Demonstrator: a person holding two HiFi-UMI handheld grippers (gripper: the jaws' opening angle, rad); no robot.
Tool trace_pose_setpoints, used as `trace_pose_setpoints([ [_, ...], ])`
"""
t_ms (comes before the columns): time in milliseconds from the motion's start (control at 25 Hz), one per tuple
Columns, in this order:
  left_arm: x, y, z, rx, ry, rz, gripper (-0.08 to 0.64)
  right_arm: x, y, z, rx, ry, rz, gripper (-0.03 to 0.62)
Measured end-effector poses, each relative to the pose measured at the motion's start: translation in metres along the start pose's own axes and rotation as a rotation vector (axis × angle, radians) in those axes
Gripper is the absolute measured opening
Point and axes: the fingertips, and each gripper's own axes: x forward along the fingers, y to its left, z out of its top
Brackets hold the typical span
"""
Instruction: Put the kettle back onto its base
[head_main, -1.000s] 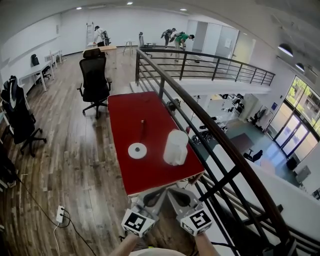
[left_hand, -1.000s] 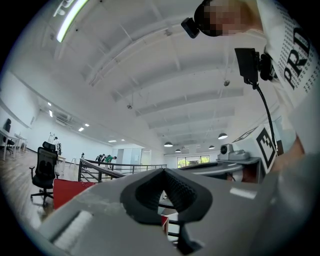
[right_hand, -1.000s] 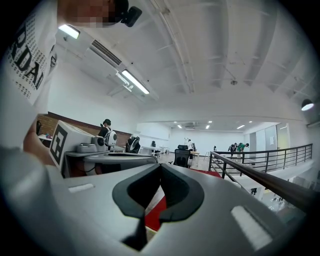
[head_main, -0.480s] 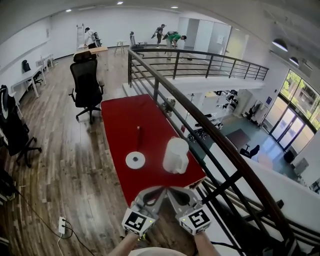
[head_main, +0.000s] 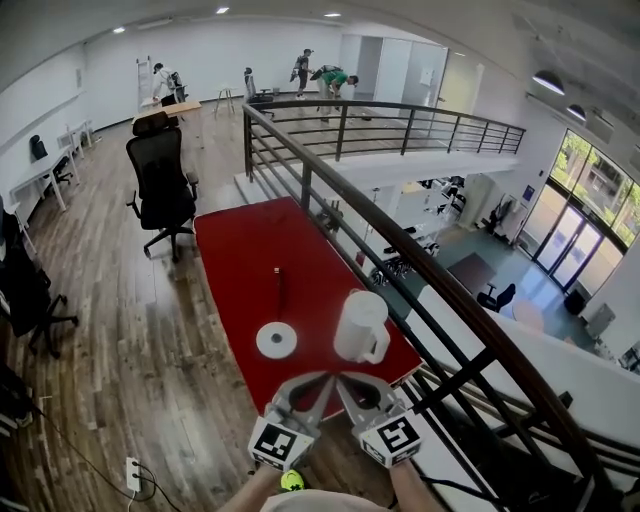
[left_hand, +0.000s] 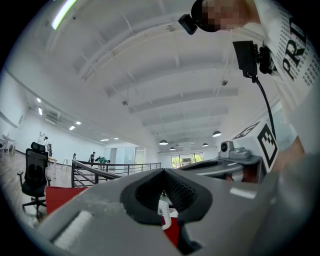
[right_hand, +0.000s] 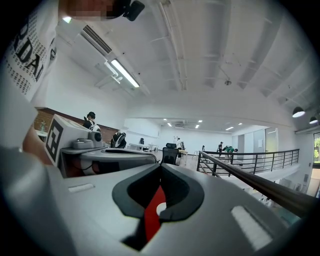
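Black office chair (head_main: 160, 190), red bench (head_main: 250, 250), round white base (head_main: 276, 340) near its front edge, left hand-held gripper (head_main: 308, 386) jaws together, empty, white kettle (head_main: 360, 327) upright beside the base, off it, right hand-held gripper (head_main: 362, 388) closed, empty, black railing (head_main: 430, 270).

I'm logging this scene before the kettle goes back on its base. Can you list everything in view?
white plastic kettle: one, white, near right part of the table, off its base
round white kettle base: one, white, on the table, left of the kettle and apart from it
slim dark upright object: one, dark, on the table beyond the base; too small to identify
long red table: one, red, beside the railing
black metal railing: one, black, right of the table
black office chairs: at least two, black, left of the table
people: at least three, far end of the room
left tool: one, grey, shut, empty
right tool: one, grey, shut, empty
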Motion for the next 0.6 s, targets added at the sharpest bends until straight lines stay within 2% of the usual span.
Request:
trace_pose_setpoints([
  [80,0.001,0.012,-0.003,-0.004,-0.010,0.001,-0.009,0.012,-0.002,-0.003,-0.005,-0.005,-0.008,0.008],
  [200,0.002,0.030,-0.014,0.026,0.022,-0.013,-0.009,0.029,-0.003,-0.004,-0.004,-0.001,-0.019,0.008],
  [400,0.006,0.050,-0.014,0.005,-0.002,-0.006,-0.009,0.049,-0.006,-0.009,0.005,0.008,-0.028,0.008],
  [600,0.005,0.063,-0.028,0.025,0.037,0.000,-0.009,0.063,-0.006,-0.016,0.016,0.018,-0.026,0.008],
])
